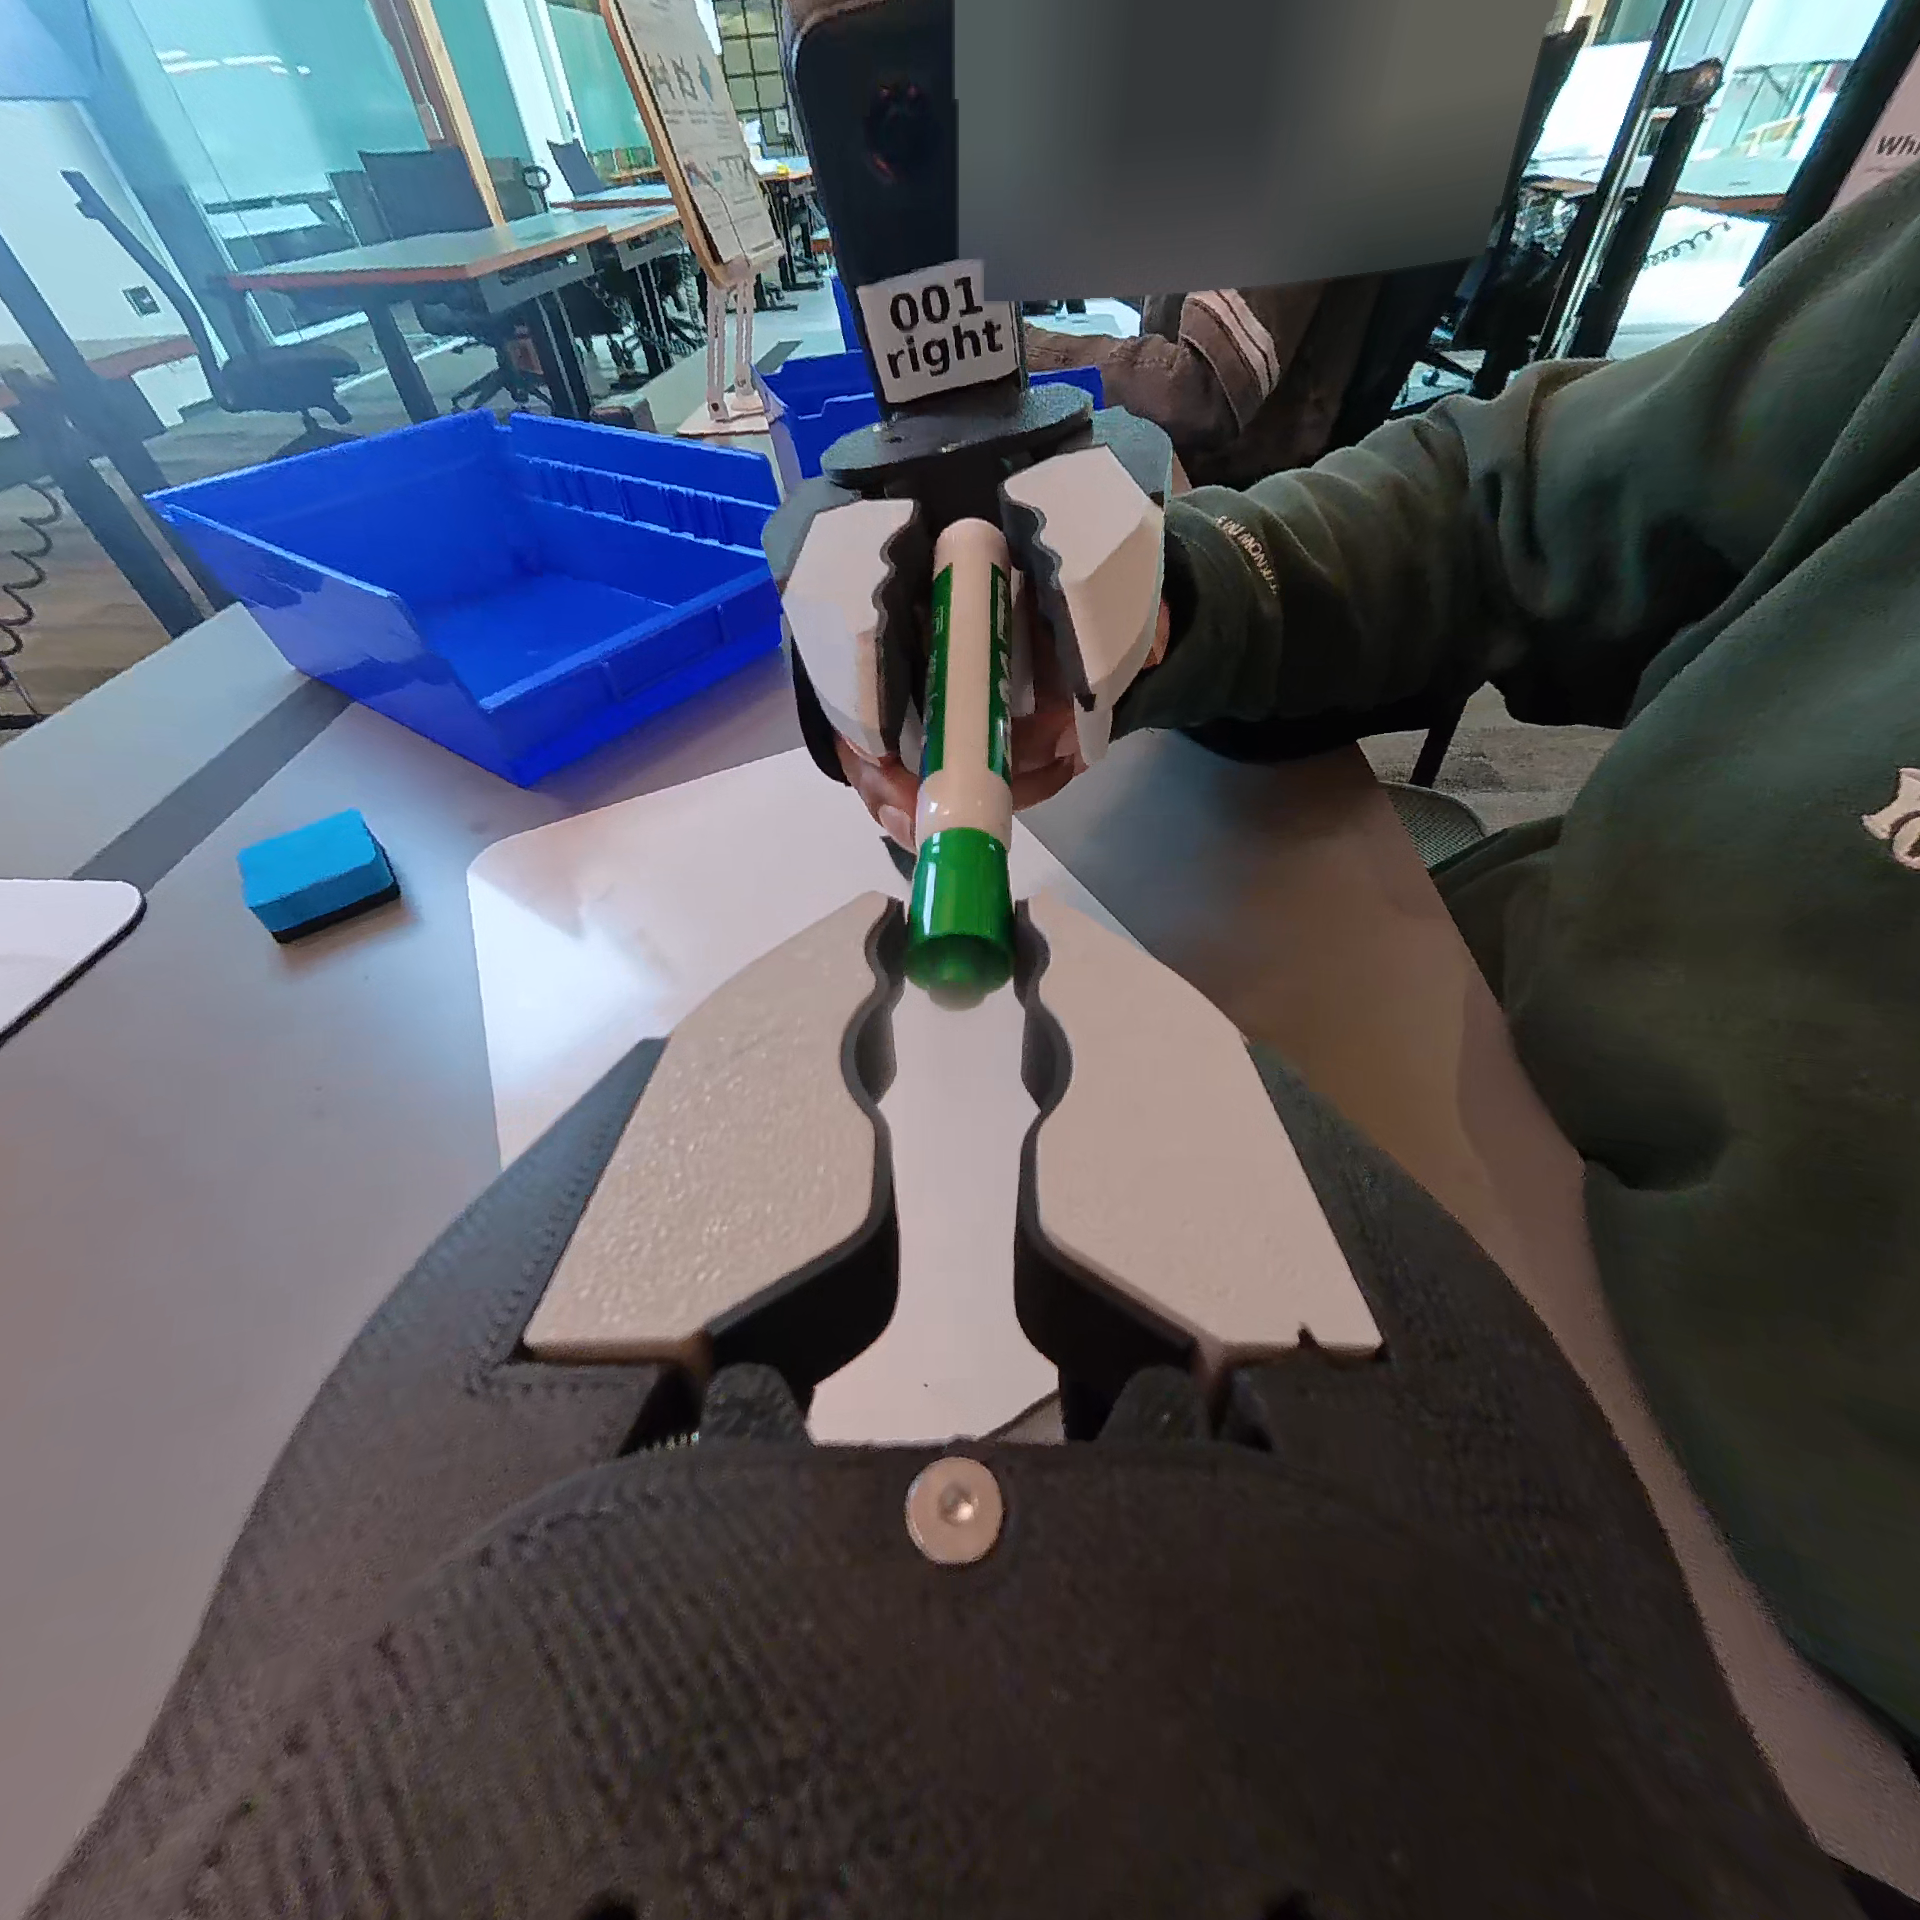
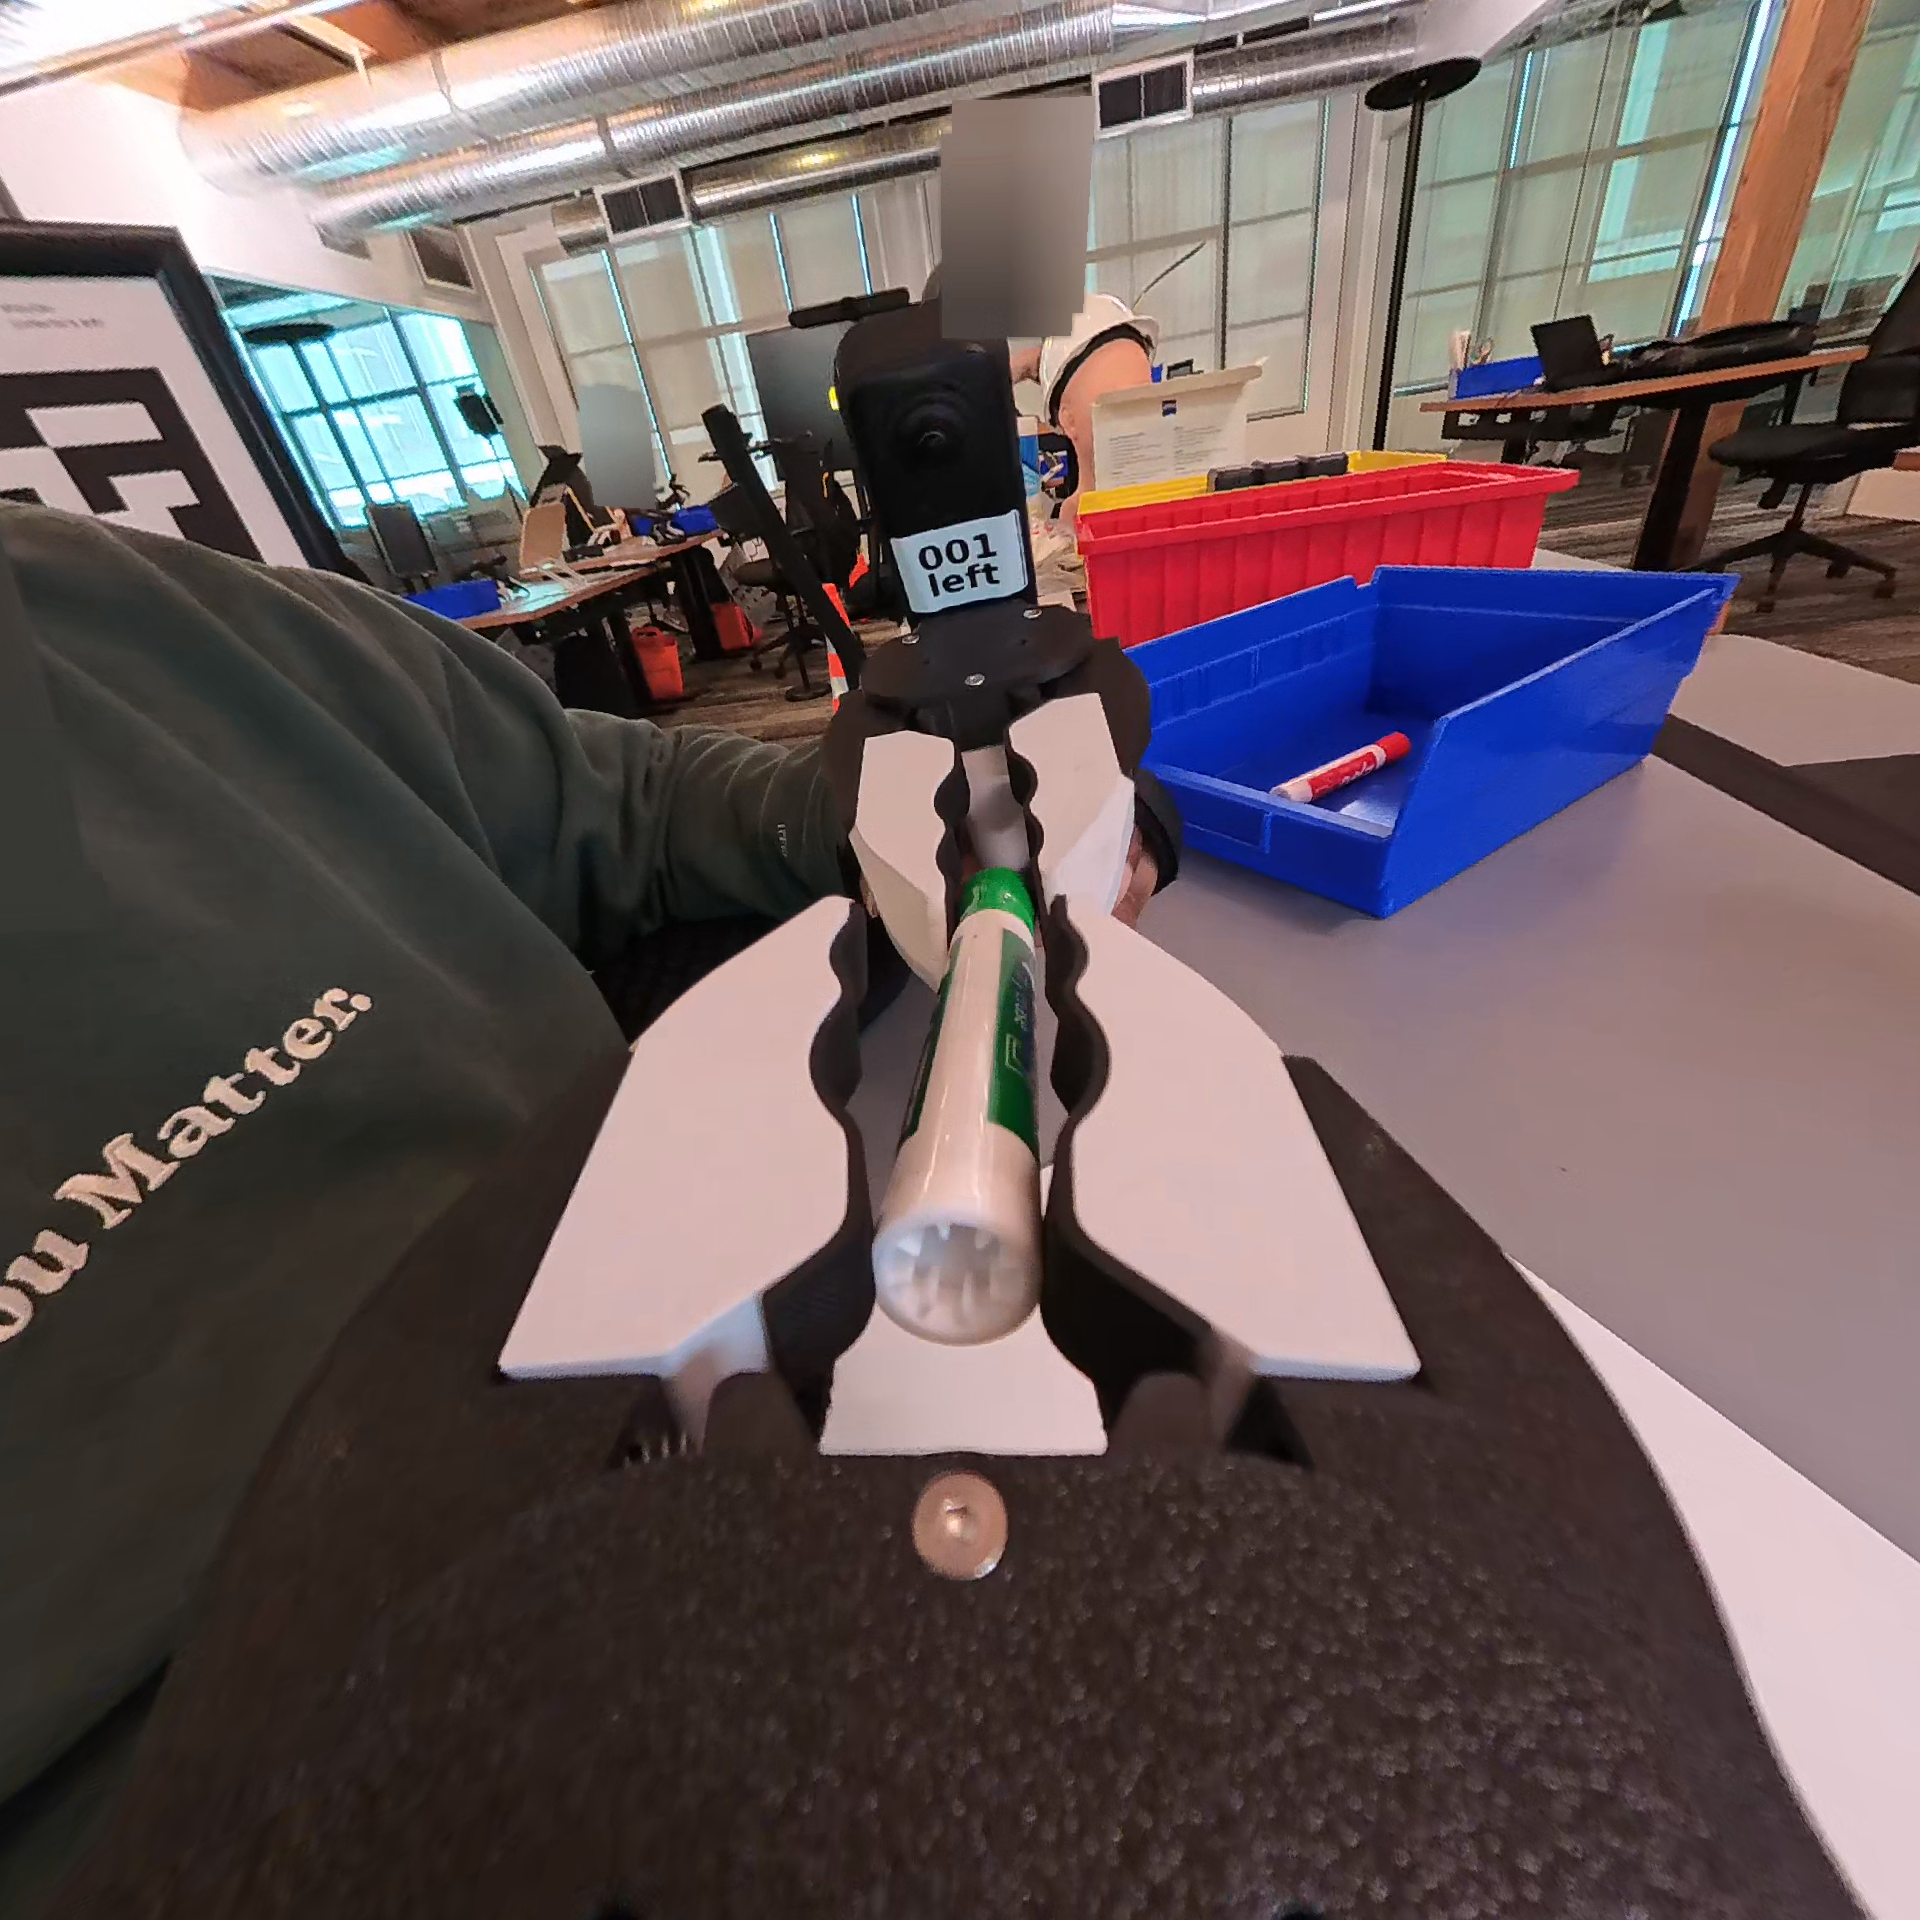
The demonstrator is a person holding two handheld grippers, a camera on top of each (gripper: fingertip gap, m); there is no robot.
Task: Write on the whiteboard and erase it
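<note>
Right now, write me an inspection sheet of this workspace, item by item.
Surface: grey table, with a white whiteboard lying flat on it, no marks seen on the visible part.
Job's things: green marker held in the air between both grippers, cap still on; blue eraser on the table beside the whiteboard.
Clutter: blue bin, seen empty from the left wrist view; another blue bin holding a red marker; red bin behind it.
Grippers: right gripper shut on the marker's barrel; left gripper shut on the cap.
Cables: nothing seen on the table.
Surroundings: open office with desks, chairs and windows; the person wears a green sweatshirt.
</note>
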